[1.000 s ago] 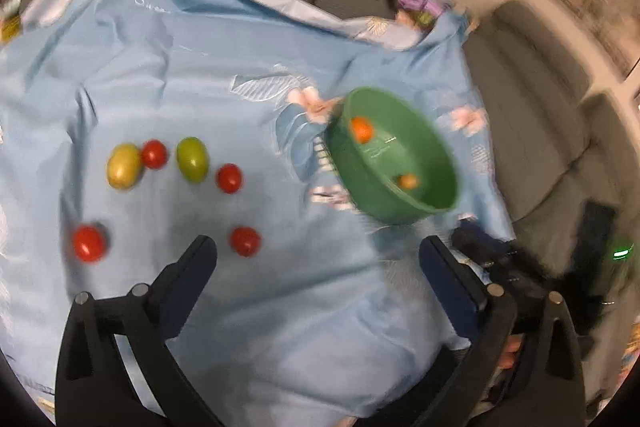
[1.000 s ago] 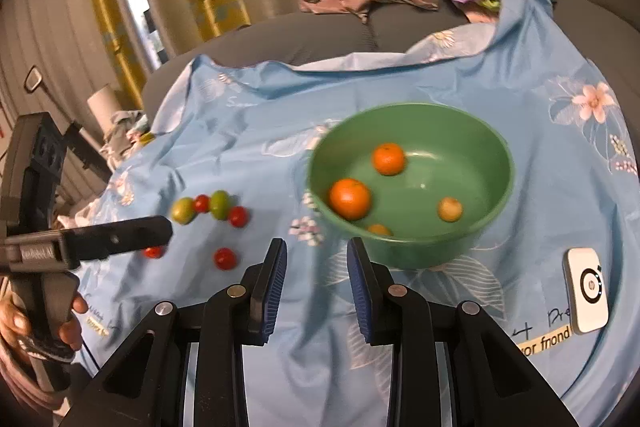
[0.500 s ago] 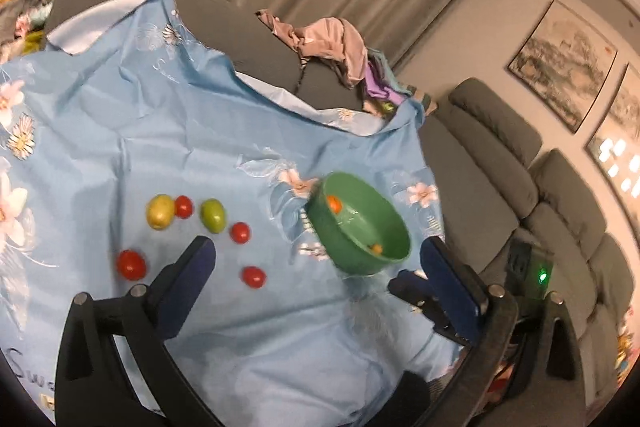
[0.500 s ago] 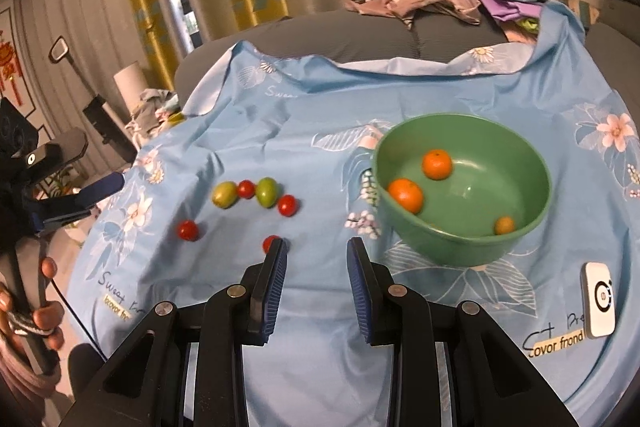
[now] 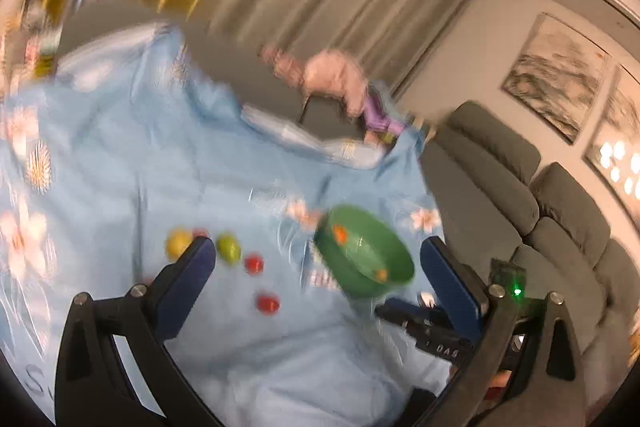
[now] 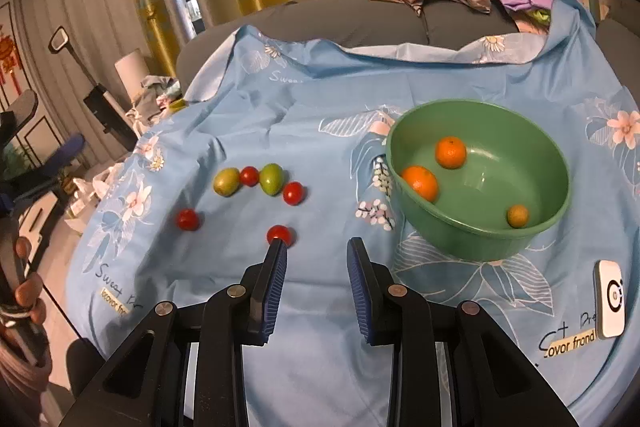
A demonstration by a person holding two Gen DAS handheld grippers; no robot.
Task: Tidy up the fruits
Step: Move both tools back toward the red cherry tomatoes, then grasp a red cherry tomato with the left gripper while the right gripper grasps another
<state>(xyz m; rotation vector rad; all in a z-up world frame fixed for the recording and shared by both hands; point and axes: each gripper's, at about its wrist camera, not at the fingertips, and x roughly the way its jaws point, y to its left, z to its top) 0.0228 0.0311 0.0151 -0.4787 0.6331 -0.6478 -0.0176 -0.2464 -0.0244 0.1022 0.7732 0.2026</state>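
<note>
Green bowl (image 6: pixel 480 223) on the blue cloth (image 6: pixel 320 115) already has three fruits in it — two oranges (image 6: pixel 451 152) and one small yellowish fruit (image 6: pixel 517 215). Six are left out on the cloth beside it: four red tomatoes (image 6: pixel 280 235) and two green fruits (image 6: pixel 271 179). The right gripper (image 6: pixel 316 259) is nearly closed and holds nothing, and the left gripper (image 5: pixel 320 263) is wide open and empty too — so I think the job is about a third done.

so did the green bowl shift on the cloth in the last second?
No. In the right wrist view the green bowl keeps its spot beside the white flower sprig printed on the blue cloth; only the camera moved.
</note>
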